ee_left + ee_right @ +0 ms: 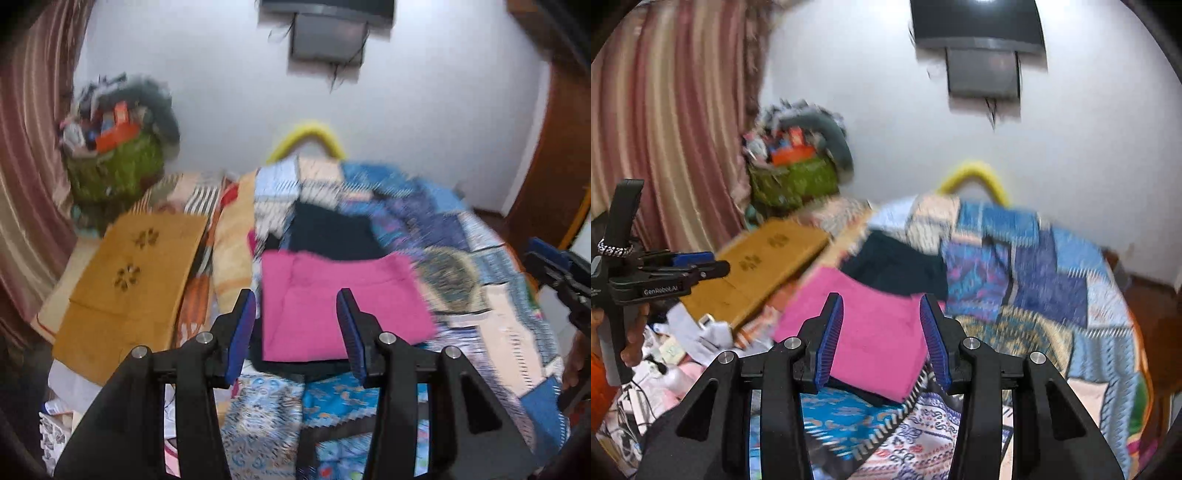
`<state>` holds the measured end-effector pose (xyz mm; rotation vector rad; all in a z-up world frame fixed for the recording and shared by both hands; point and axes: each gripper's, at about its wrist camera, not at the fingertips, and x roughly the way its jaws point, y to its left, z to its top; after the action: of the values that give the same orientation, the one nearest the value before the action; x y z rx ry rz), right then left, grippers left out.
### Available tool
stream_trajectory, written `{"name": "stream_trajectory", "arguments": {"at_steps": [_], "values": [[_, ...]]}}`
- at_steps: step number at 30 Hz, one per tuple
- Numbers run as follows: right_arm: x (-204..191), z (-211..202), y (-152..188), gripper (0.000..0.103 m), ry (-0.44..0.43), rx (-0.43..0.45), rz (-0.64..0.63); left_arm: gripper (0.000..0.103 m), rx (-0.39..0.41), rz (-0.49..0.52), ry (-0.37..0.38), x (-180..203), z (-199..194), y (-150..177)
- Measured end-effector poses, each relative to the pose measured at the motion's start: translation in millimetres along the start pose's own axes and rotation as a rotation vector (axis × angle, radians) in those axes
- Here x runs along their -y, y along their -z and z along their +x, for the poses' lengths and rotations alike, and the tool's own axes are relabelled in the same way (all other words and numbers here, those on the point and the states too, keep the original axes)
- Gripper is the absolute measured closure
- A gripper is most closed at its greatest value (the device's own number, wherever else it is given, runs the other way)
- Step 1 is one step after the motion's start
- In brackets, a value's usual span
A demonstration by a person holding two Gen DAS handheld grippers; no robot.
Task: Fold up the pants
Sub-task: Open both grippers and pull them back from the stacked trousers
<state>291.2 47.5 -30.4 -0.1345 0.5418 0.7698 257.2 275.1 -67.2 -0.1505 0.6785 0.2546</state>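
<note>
Folded pink pants (340, 306) lie flat, long axis crosswise.

A patchwork quilt (436, 221) in blues and creams covers the bed. Left of it lies a mustard cloth (129, 280) with cut-out flower shapes. Behind that, against the white wall (229, 92), stands a green basket (114, 173) heaped with clutter, beside a striped curtain (26, 147). A yellow hoop (314, 129) rises behind the quilt's far edge. A dark screen (979, 29) hangs high on the wall. Loose papers and cables (639, 402) lie at lower left.
</note>
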Motion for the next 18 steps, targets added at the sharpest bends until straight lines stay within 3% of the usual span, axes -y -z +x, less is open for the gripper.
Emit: {"name": "stream_trajectory", "arguments": {"at_steps": [6, 13, 16, 18], "values": [[-40.2, -80.5, 3.4, 0.064, -0.047, 0.167, -0.045, 0.058, 0.215, 0.054, 0.011, 42.0, -113.1, 18.1], [-64.9, -147.8, 16.8, 0.064, -0.084, 0.320, -0.015, 0.056, 0.424, 0.075, -0.014, 74.0, -208.4, 51.9], [-72.2, -166.0, 21.7, 0.062, -0.077, 0.357, -0.009, 0.045, 0.477, 0.073, -0.029, 81.7, -229.9, 63.5], [-74.0, -173.0, 24.4, 0.054, -0.072, 0.369, -0.003, 0.033, 0.510, 0.064, -0.044, 84.6, -241.0, 70.8]]}}
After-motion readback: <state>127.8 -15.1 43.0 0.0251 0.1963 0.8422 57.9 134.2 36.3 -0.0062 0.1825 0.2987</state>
